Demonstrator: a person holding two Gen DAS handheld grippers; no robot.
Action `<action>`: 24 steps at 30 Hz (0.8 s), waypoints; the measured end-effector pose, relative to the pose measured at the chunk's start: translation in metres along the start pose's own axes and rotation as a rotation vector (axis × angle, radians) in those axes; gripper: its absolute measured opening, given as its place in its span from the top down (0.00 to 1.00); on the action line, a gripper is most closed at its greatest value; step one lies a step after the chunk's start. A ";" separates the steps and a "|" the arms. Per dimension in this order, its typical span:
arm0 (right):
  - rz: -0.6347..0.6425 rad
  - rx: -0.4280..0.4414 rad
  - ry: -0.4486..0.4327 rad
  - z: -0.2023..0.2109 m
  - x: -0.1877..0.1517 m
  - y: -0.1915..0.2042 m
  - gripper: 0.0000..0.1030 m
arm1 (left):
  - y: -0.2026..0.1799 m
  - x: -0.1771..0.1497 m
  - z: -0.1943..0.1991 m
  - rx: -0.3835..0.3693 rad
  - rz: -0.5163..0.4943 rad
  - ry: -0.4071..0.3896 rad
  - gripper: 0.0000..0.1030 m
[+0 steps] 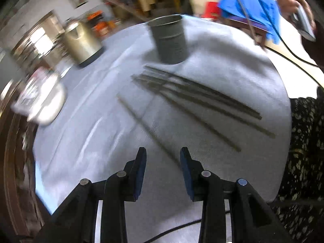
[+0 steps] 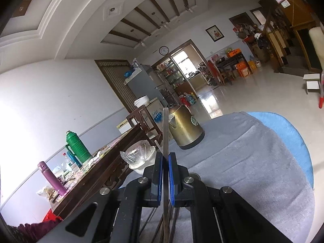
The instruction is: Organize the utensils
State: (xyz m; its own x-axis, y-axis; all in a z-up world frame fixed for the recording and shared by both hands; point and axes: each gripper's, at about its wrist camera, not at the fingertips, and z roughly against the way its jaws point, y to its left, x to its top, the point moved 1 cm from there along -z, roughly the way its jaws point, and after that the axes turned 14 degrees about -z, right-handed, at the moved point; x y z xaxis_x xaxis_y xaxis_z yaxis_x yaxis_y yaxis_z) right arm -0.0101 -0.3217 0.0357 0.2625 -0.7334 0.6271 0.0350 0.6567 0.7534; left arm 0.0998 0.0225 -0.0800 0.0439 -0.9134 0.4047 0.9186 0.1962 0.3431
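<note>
Grey cloth [image 1: 232, 64] covers the worktop, and the left wrist view is smeared by motion blur. Near the top centre of that frame a grey metal cup [image 1: 169, 40] stands upright on the cloth. Just below it, several chopsticks [image 1: 194, 93] lie loosely side by side, slanting toward the lower right. The left claw [image 1: 163, 158] sits at the bottom centre, its blue pads spread apart with nothing between them. In the right wrist view the right claw [image 2: 166, 158] is pinched on a single chopstick [image 2: 165, 129] that rises straight up the middle of the frame. Behind it a brass-coloured kettle [image 2: 185, 127] stands on the cloth, and a white bowl [image 2: 141, 158] sits left of the claw.
</note>
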 end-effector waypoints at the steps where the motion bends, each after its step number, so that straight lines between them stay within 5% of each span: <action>1: -0.001 0.005 0.005 -0.001 -0.001 0.000 0.94 | 0.001 -0.007 0.000 -0.030 0.101 0.036 0.65; 5: 0.035 0.021 0.028 -0.006 -0.011 0.008 0.94 | -0.003 -0.024 0.002 -0.137 0.405 0.034 0.65; 11: 0.041 0.052 0.055 -0.006 -0.020 0.015 0.94 | -0.018 -0.029 -0.019 -0.154 0.637 0.120 0.65; 13: 0.045 0.062 0.051 -0.002 -0.021 0.017 0.94 | -0.021 -0.035 -0.014 -0.136 0.692 0.107 0.67; 19: 0.054 0.087 0.052 0.003 -0.023 0.018 0.94 | -0.038 -0.051 0.000 -0.098 0.774 0.079 0.93; 24: 0.067 0.100 0.077 -0.005 -0.032 0.026 0.94 | -0.031 -0.054 -0.001 -0.102 0.815 0.053 0.94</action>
State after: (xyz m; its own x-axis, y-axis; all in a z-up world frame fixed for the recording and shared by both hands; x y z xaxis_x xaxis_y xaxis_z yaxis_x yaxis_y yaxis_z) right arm -0.0123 -0.2801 0.0346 0.3342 -0.6703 0.6626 -0.0800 0.6803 0.7286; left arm 0.0694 0.0654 -0.1137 0.7282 -0.5148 0.4524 0.6220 0.7736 -0.1210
